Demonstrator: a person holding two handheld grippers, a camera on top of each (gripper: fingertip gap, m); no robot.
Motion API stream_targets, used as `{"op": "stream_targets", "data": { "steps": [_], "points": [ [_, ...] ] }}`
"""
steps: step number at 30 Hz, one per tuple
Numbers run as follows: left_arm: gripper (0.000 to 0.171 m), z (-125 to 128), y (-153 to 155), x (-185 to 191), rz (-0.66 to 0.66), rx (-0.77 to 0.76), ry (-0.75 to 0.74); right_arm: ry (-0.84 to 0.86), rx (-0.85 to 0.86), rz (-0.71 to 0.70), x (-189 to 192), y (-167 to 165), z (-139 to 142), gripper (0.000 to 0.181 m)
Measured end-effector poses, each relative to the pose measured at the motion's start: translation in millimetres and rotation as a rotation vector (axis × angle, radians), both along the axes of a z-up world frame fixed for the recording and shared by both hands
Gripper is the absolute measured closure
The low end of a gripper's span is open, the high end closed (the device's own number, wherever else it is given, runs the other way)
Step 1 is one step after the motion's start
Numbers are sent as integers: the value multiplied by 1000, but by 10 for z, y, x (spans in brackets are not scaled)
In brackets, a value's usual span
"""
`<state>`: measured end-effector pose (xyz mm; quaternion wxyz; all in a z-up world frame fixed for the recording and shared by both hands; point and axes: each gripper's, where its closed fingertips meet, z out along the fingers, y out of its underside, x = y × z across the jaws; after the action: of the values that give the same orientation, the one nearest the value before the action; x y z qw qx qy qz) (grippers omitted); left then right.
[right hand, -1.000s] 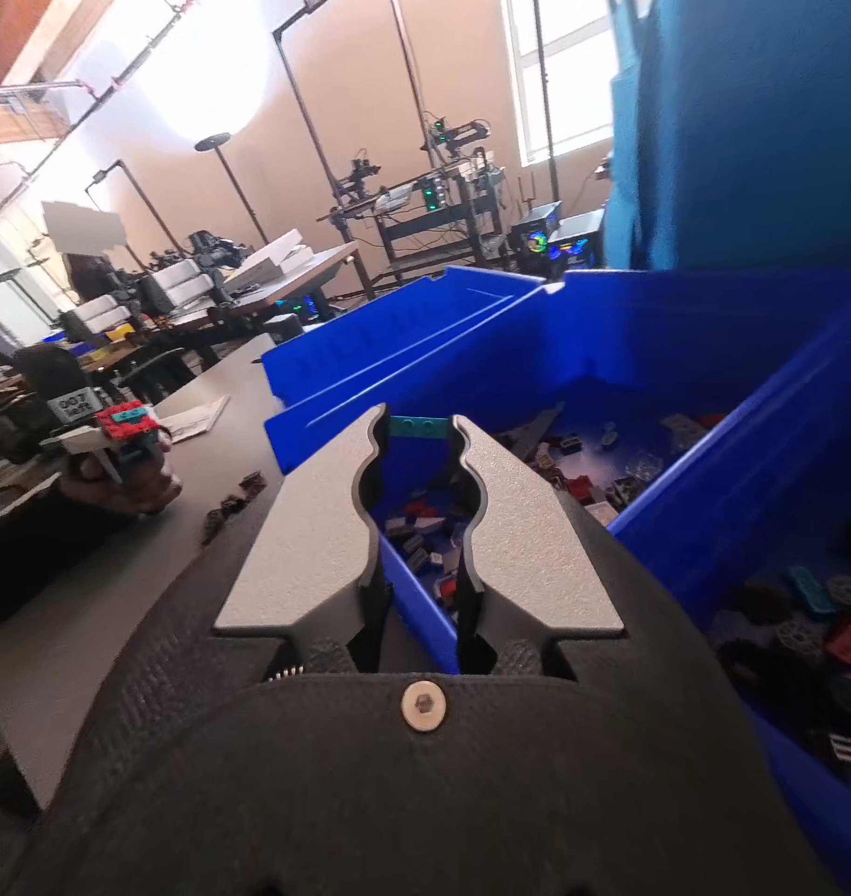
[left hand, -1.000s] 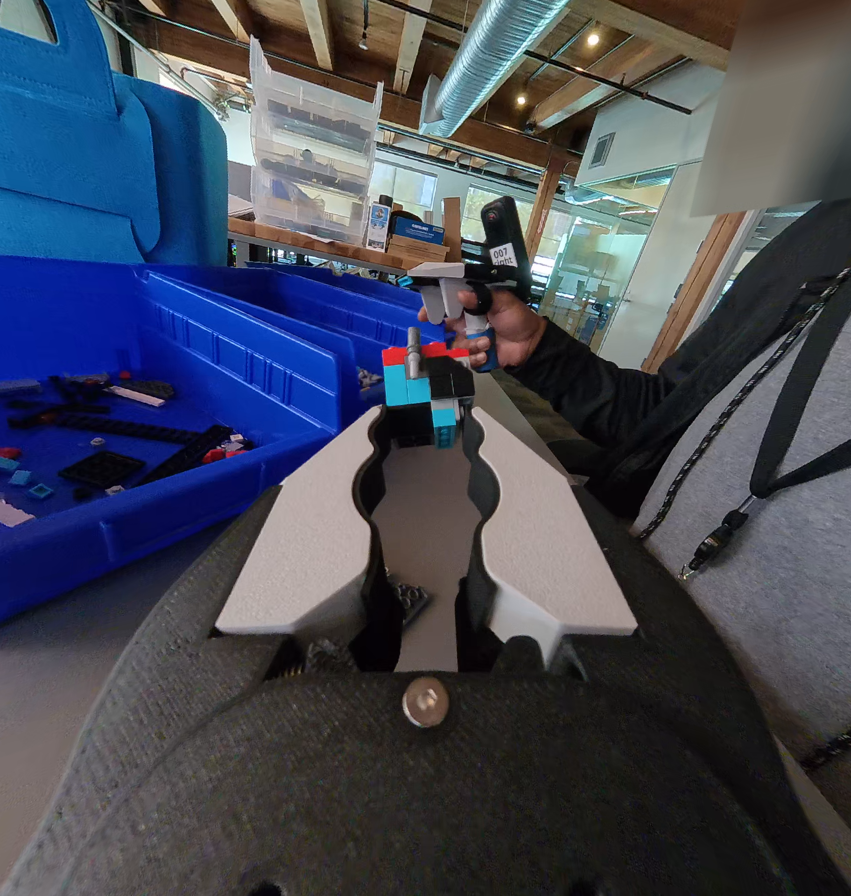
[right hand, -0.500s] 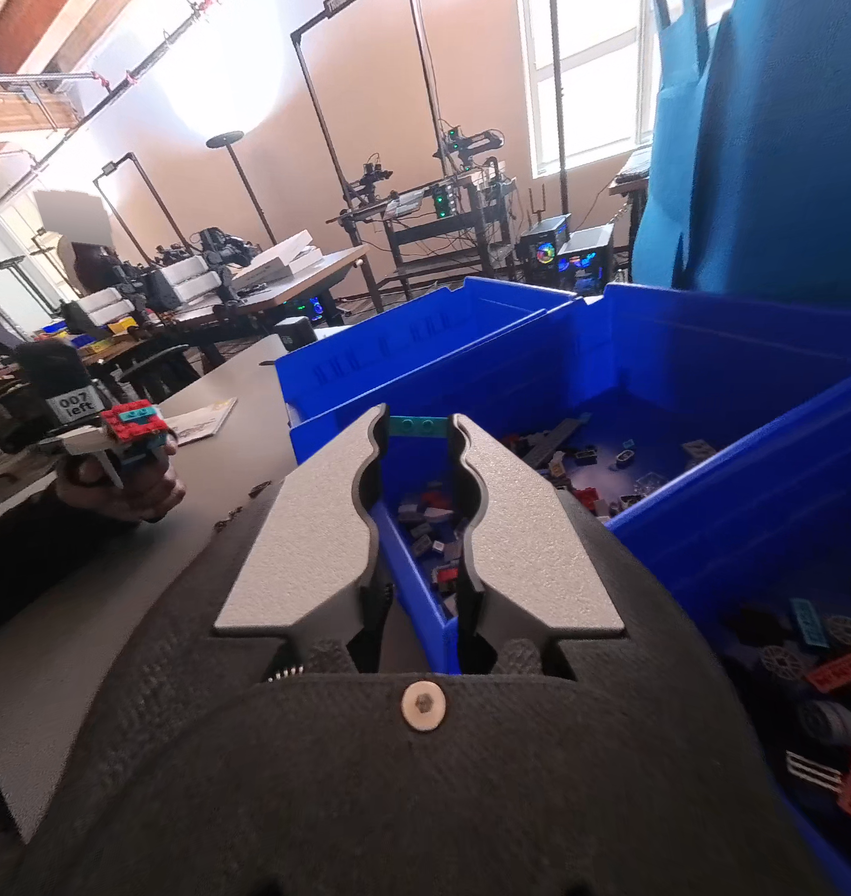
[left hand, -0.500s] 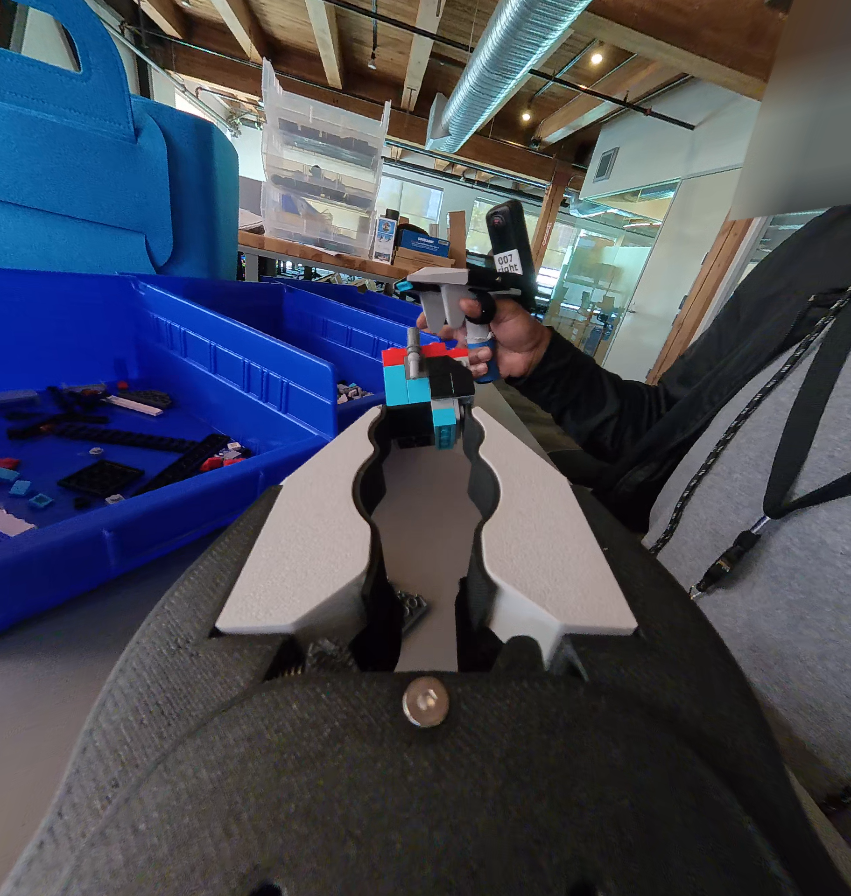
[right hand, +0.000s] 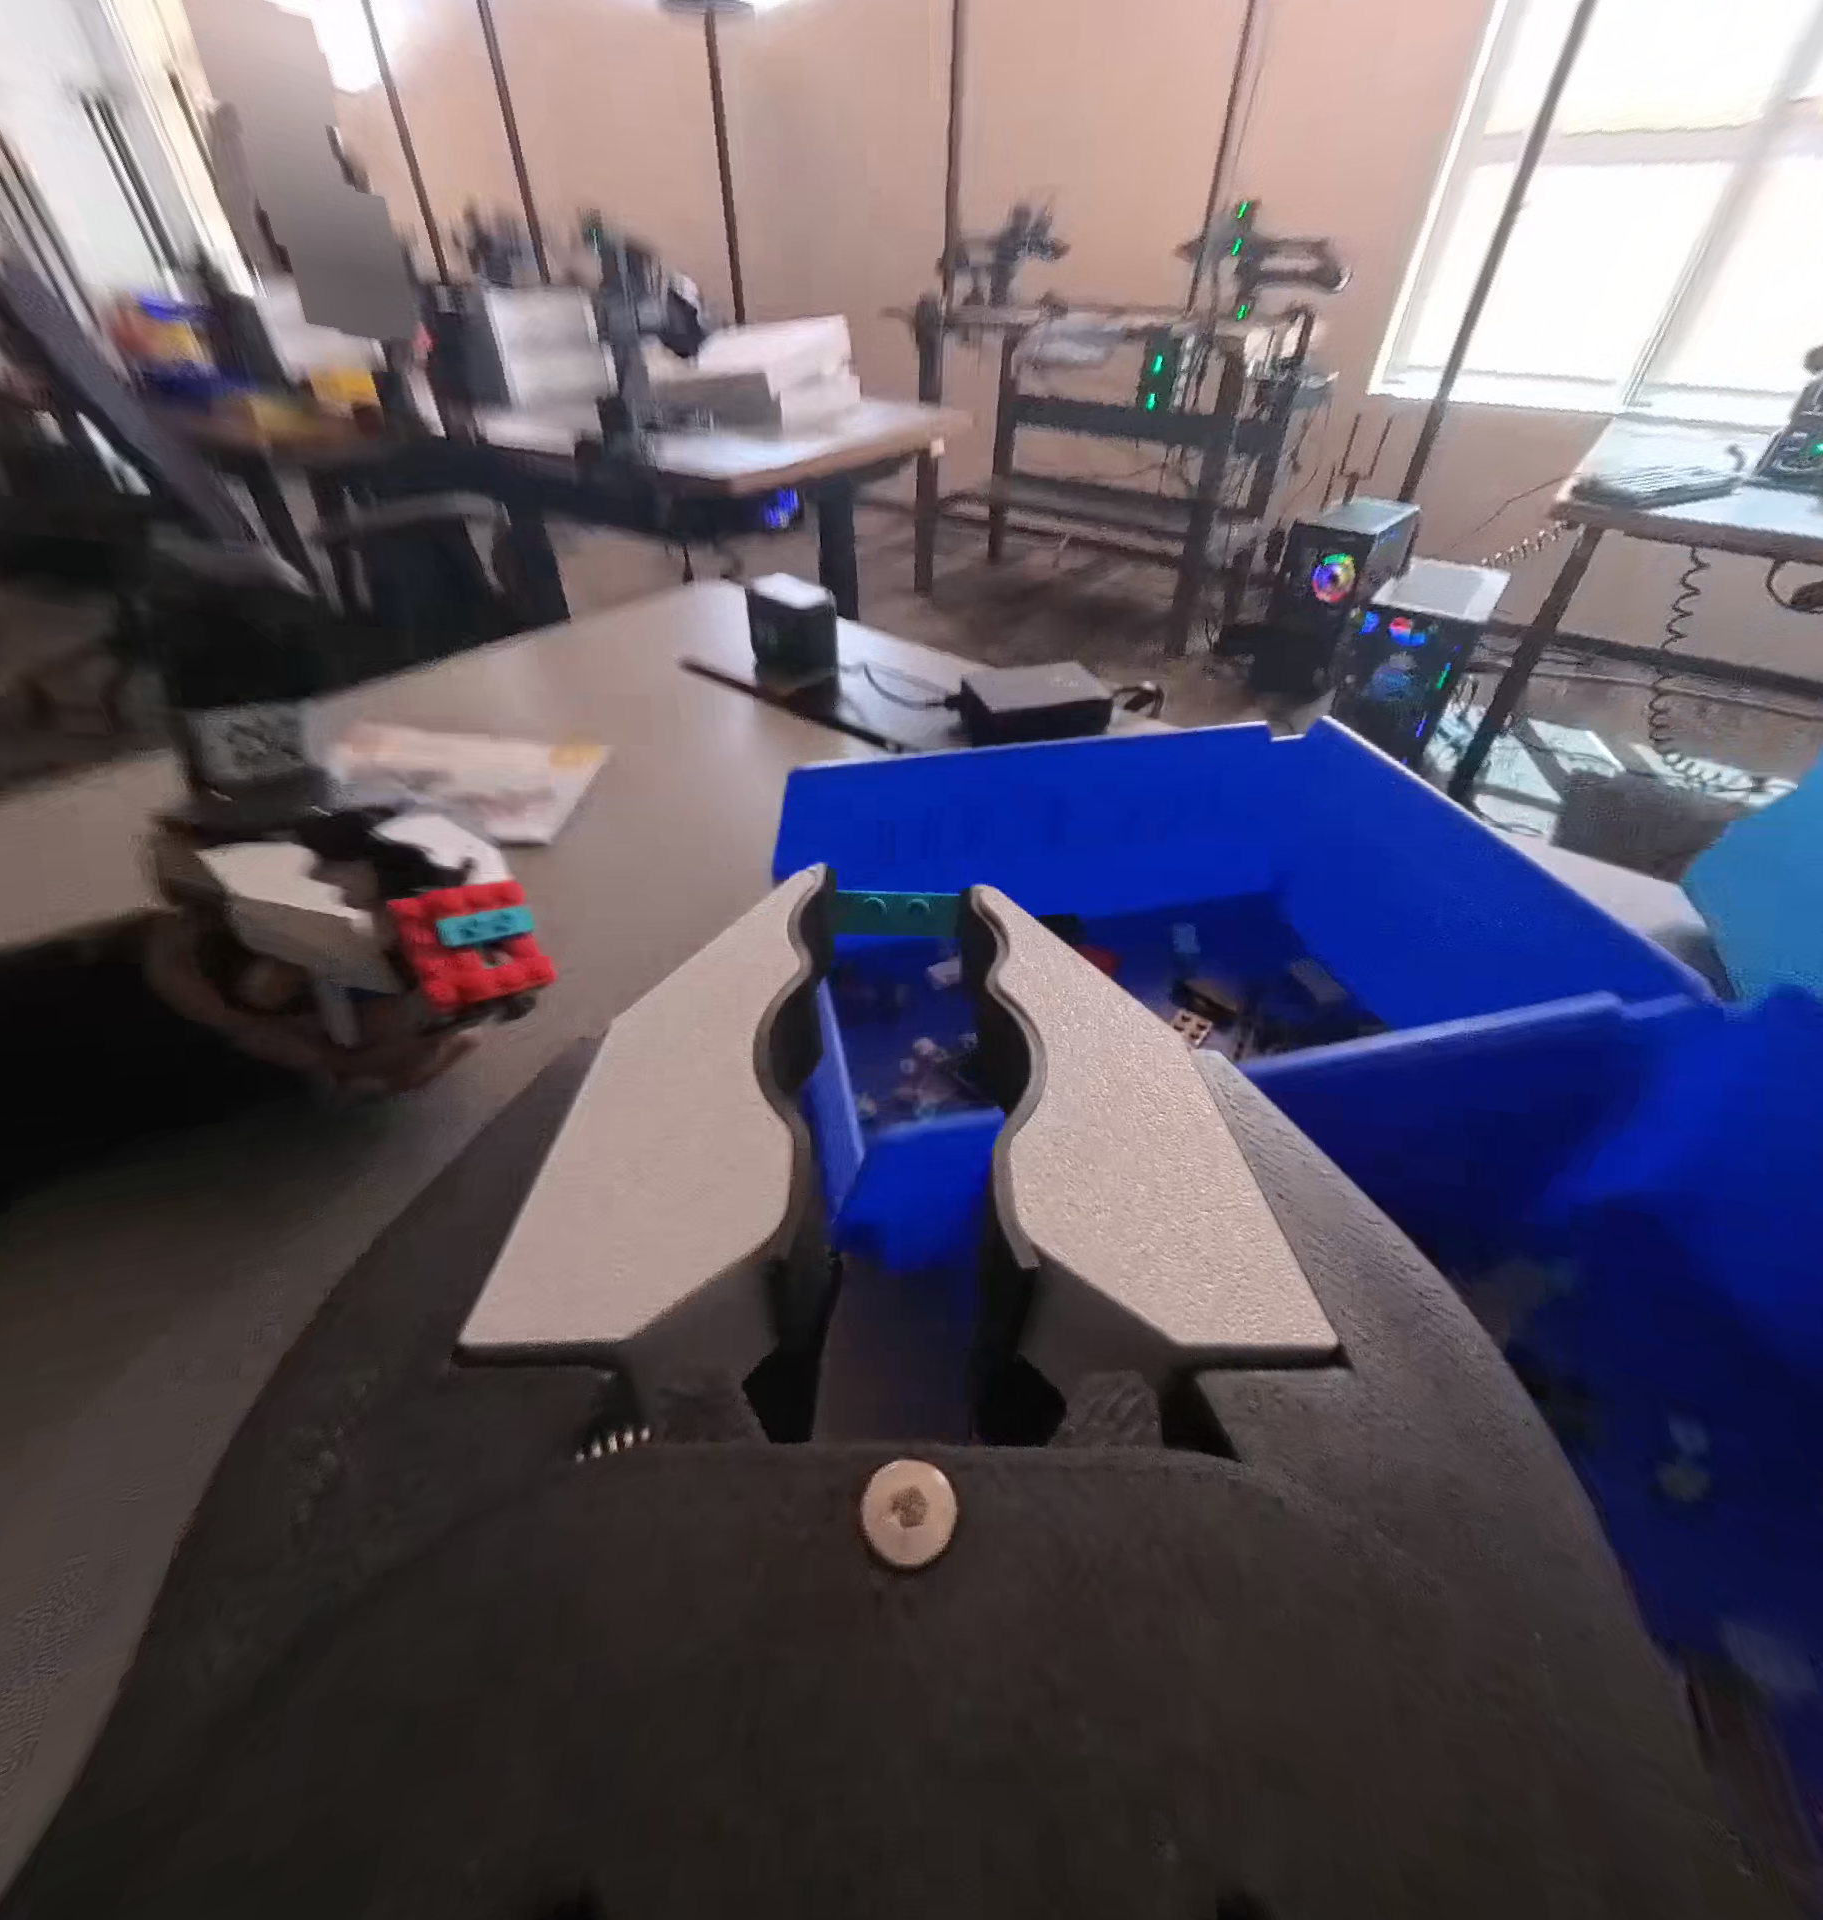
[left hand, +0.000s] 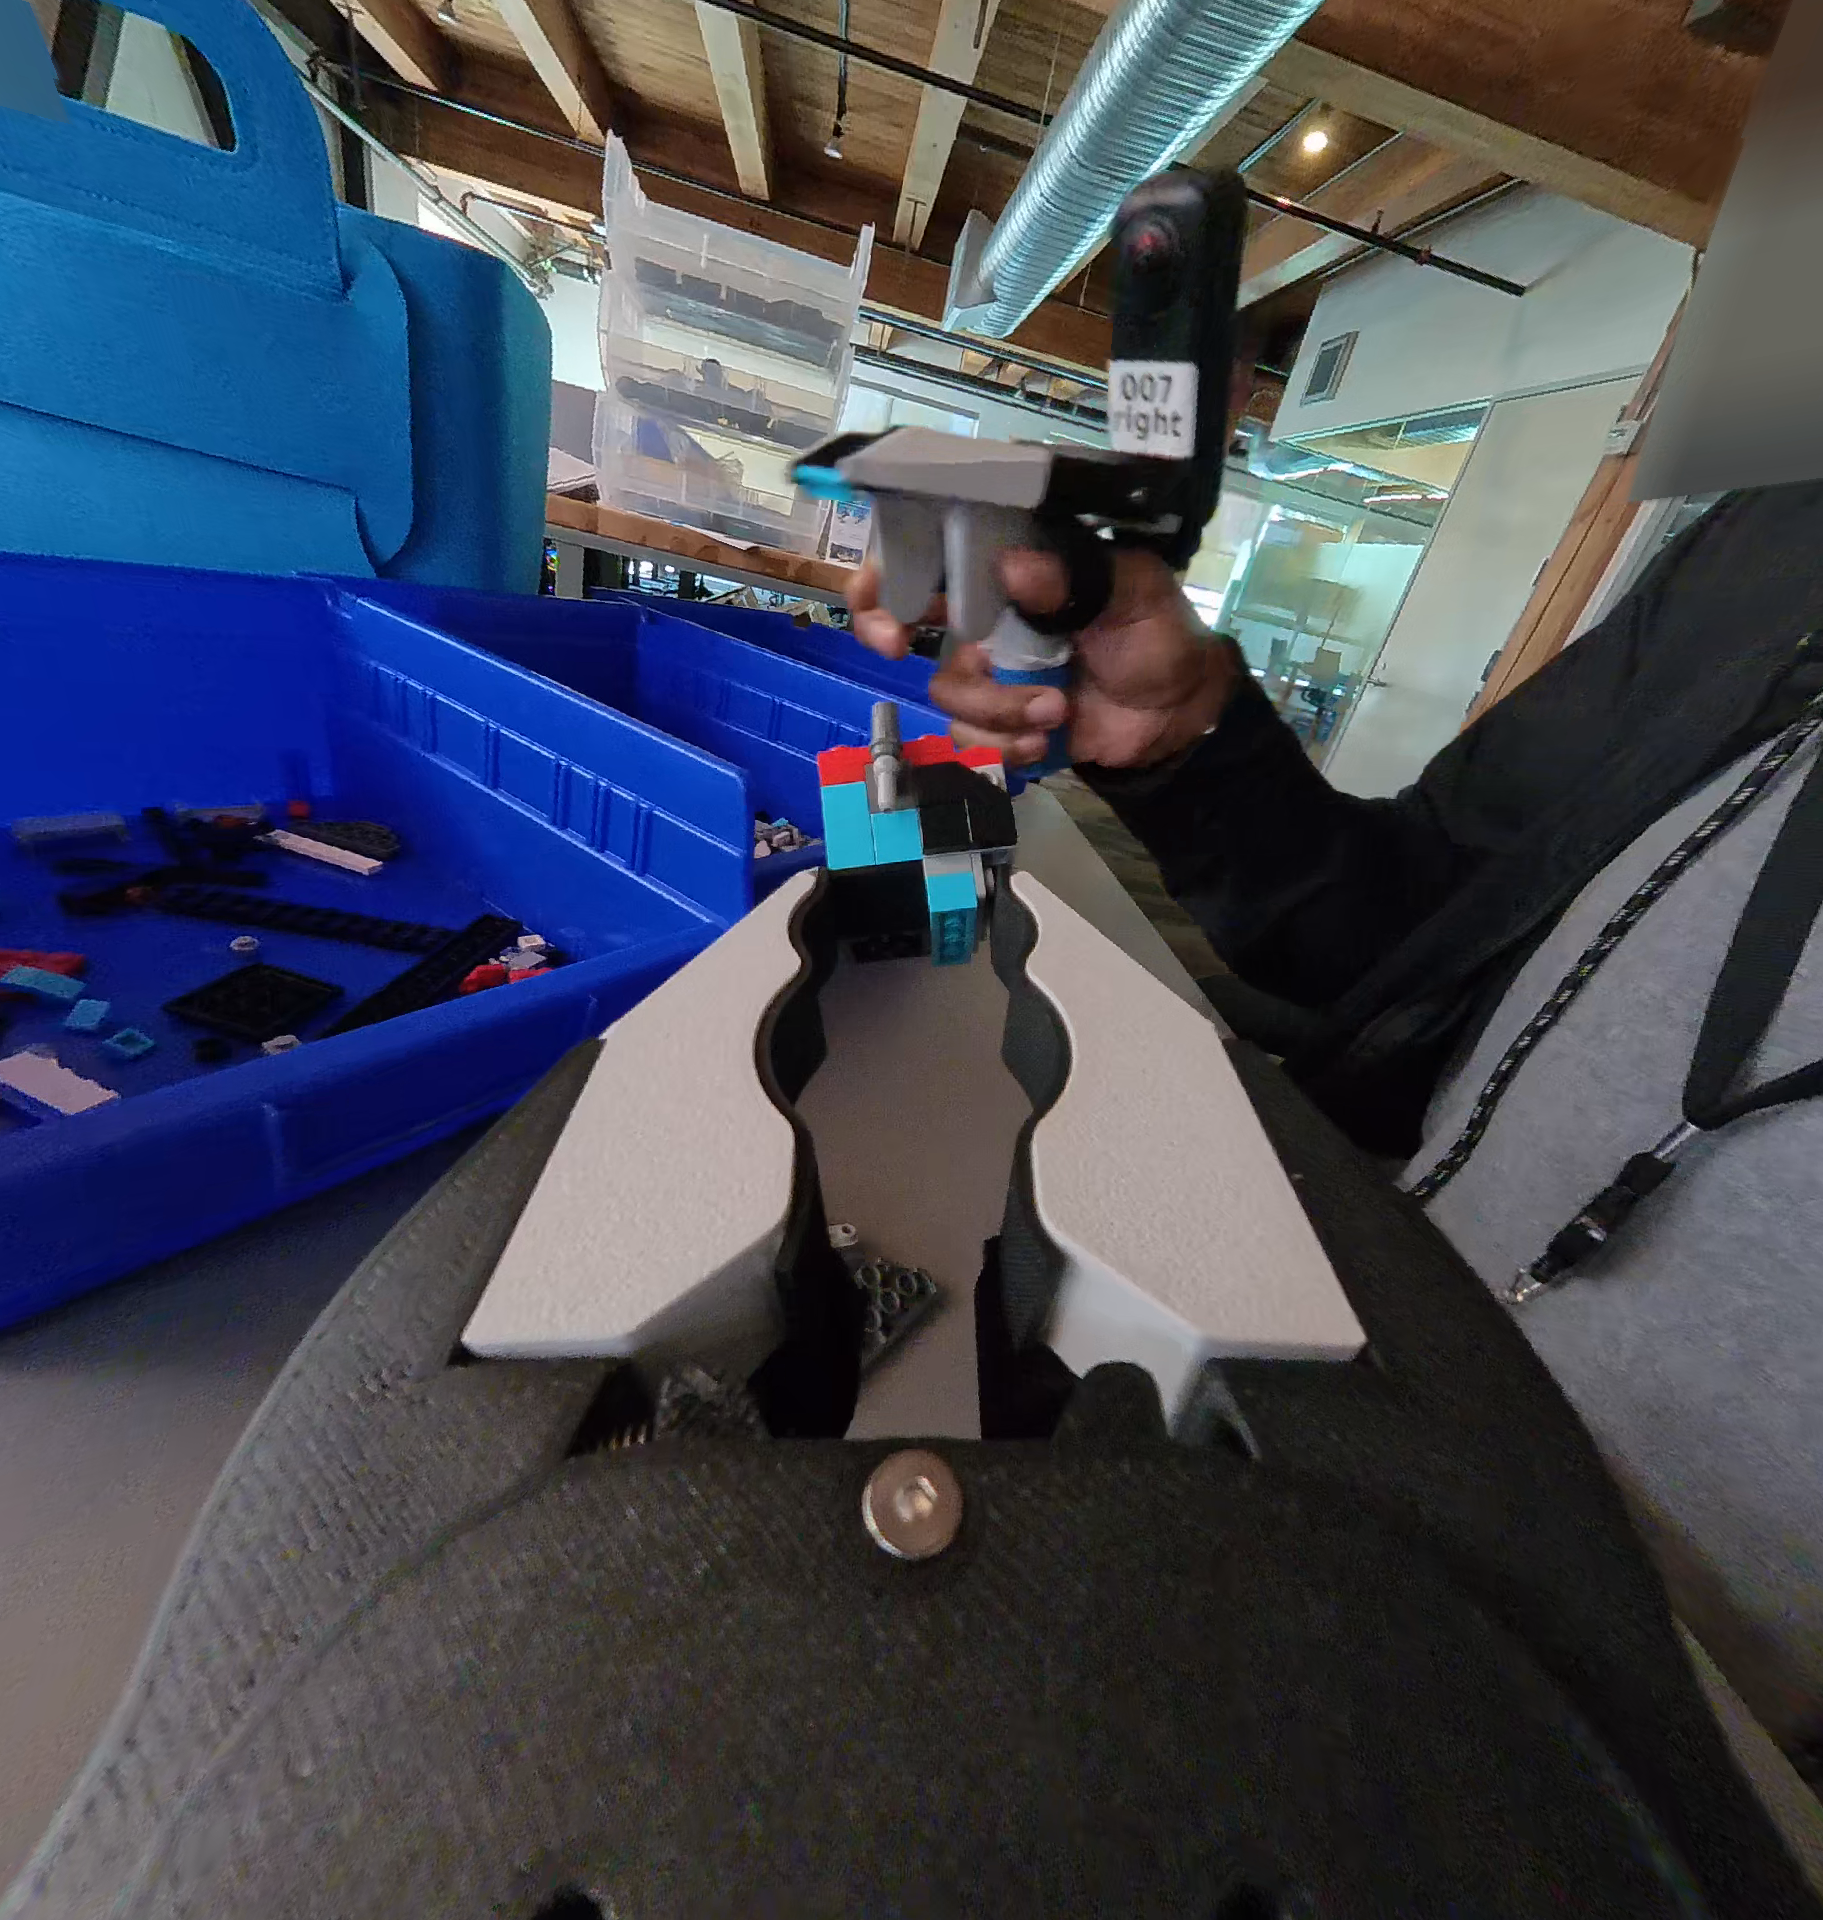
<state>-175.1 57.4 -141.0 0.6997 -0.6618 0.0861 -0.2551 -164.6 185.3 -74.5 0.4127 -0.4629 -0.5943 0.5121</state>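
Note:
My left gripper (left hand: 907, 914) is shut on a small brick model (left hand: 912, 842) of red, teal and black bricks with a grey pin on top, held above the grey table. My right gripper (right hand: 894, 914) is shut on a thin teal plate (right hand: 894, 912) held across its fingertips. In the left wrist view the right gripper (left hand: 834, 483) is above and just behind the model, teal plate at its tip. In the right wrist view the left gripper (right hand: 387, 935) holds the model (right hand: 471, 943), red top with a teal plate, to the left and close.
Blue bins (left hand: 294, 1091) with several loose bricks stand on the left of the grey table (left hand: 917, 1122); one bin (right hand: 1302, 914) lies beyond the right gripper. A dark plate piece (left hand: 891, 1299) lies on the table. A person's grey top and lanyard (left hand: 1717, 1039) are on the right. A booklet (right hand: 471, 774) lies farther off. Spacing between my two grippers at the tips: around 15 cm.
The right gripper with the teal plate has swung left and come much closer to the model, away from the bins. The left gripper has held the model nearly still.

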Motion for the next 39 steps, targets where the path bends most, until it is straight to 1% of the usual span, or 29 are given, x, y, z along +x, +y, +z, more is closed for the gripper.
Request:
{"op": "stream_targets", "data": {
  "steps": [2,4,7,12,17,22,25,27,29,31,33,35,37,39],
  "points": [
    [142,-1,-8,-37,16,1,5,-68,91,6,-408,-60,-161,156],
    [142,8,-21,-95,36,6,3,-129,129,8,-712,-57,-312,156],
    [142,42,-52,-184,59,17,-12,-183,158,-9,-946,-23,-471,156],
    [143,68,-90,-305,80,30,-48,-251,222,-58,-1052,50,-667,156],
    [143,72,-95,-339,91,30,-59,-263,221,-61,-1074,83,-748,153],
    [142,56,-88,-351,96,20,-57,-239,217,-60,-1059,126,-738,148],
    [143,48,-93,-347,89,16,-56,-172,198,-39,-1006,85,-588,146],
    [142,42,-99,-330,75,14,-53,-100,138,41,-912,-94,-408,147],
    [142,33,-106,-303,55,11,-50,-35,55,162,-775,-361,-246,149],
    [142,26,-114,-272,35,13,-43,9,-19,291,-621,-652,-144,151],
    [142,29,-130,-233,12,24,-32,14,-71,430,-466,-945,-130,151],
    [142,38,-148,-195,-8,38,-20,2,-108,532,-368,-1162,-166,151],
    [142,50,-165,-161,-27,53,-11,-21,-143,620,-287,-1322,-215,151],
    [142,66,-182,-128,-45,70,-7,-37,-173,678,-219,-1416,-235,152]
  ]
}}
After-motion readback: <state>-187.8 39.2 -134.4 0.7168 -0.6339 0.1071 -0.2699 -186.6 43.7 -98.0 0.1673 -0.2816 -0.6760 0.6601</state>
